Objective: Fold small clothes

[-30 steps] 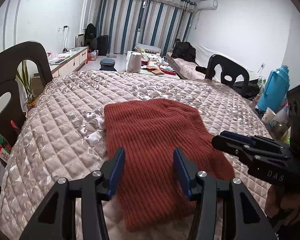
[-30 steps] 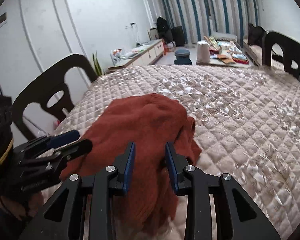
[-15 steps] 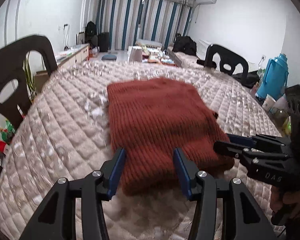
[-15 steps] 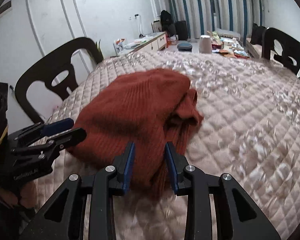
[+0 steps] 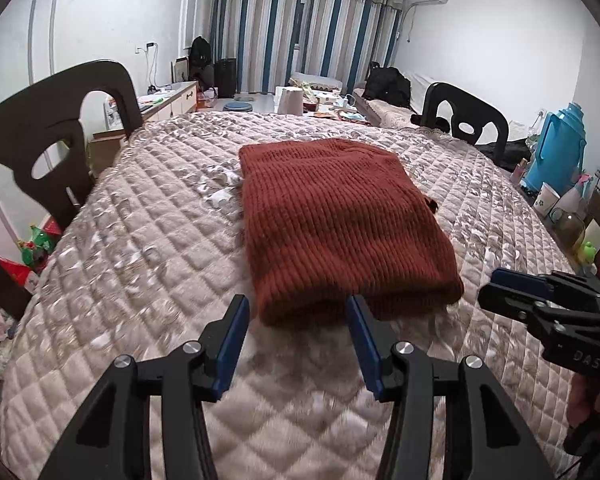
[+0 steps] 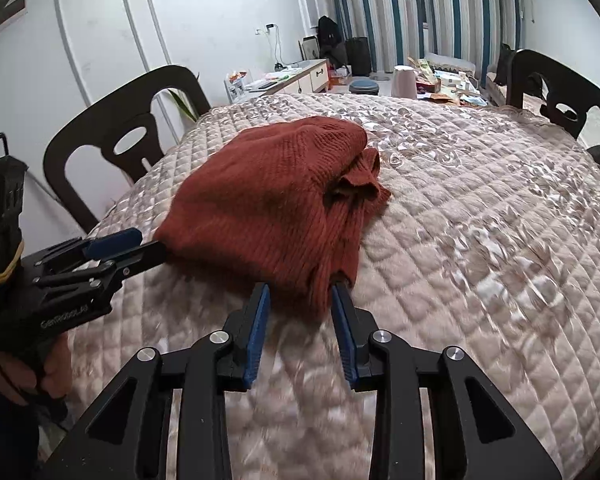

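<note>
Right gripper [image 6: 300, 300] opening at folded rust sweater's [image 6: 268, 196] near edge

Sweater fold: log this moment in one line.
sweater: folded on quilt | left gripper: open, empty | right gripper: opening, off the sweater edge

sweater [image 5: 340, 220]: rust-red ribbed | quilt [image 5: 140, 260]: beige diamond-quilted | curtains [image 5: 300, 28]: blue-beige striped

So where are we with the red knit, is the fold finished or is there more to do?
Mostly done: the red knit lies folded into a compact block on the quilted table. Neither gripper holds it: the left gripper is open just short of the near edge, and the right gripper's jaws are opening there with nothing between them. Possibly left: a loose flap bunches out on the right side and may need tucking.
</note>
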The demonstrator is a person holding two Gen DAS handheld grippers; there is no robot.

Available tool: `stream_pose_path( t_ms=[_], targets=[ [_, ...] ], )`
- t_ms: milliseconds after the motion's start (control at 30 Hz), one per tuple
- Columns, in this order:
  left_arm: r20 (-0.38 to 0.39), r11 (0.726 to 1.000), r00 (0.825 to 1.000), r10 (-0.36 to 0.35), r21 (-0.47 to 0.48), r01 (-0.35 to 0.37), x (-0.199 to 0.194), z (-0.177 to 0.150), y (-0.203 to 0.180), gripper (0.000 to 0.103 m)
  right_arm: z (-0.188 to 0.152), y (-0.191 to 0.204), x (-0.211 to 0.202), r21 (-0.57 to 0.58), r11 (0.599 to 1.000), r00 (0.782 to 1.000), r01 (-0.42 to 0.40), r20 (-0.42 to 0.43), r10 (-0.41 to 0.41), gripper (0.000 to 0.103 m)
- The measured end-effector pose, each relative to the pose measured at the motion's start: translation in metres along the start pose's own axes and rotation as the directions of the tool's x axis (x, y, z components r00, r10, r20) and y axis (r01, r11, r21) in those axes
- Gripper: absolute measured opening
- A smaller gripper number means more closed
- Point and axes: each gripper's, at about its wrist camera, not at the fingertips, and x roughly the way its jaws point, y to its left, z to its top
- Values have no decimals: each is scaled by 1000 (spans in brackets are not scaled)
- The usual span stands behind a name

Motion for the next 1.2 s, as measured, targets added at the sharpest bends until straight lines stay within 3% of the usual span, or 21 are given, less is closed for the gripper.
stream_pose_path(
  t_ms=[267, 367, 467, 700, 1200],
  targets=[
    [27, 995, 995, 97, -2, -97, -28, -19, -3, 62, -27, 14, -27, -21, 1000, 1000, 19, 18, -19, 44],
    [41, 994, 994, 105, -10, -105, -35, -23, -4, 65, -35, 19, -31, -24, 999, 999, 26, 29, -25, 45],
    [42, 996, 995, 93, -12, -93, -30, -25, -4, 74, -38, 23, -27, -41, 999, 999, 35, 29, -34, 45],
    [20, 994, 995, 101, -30, -100, -12, -25, 2, 74, -36, 19, 1, -31, 997, 998, 70, -4, -70, 46],
    [-12, 989, 990, 142, -35, -143, 0, -29, 11, 74, -36, 27, 4, -53, 995, 996, 87, -9, -88, 46]
  ],
)
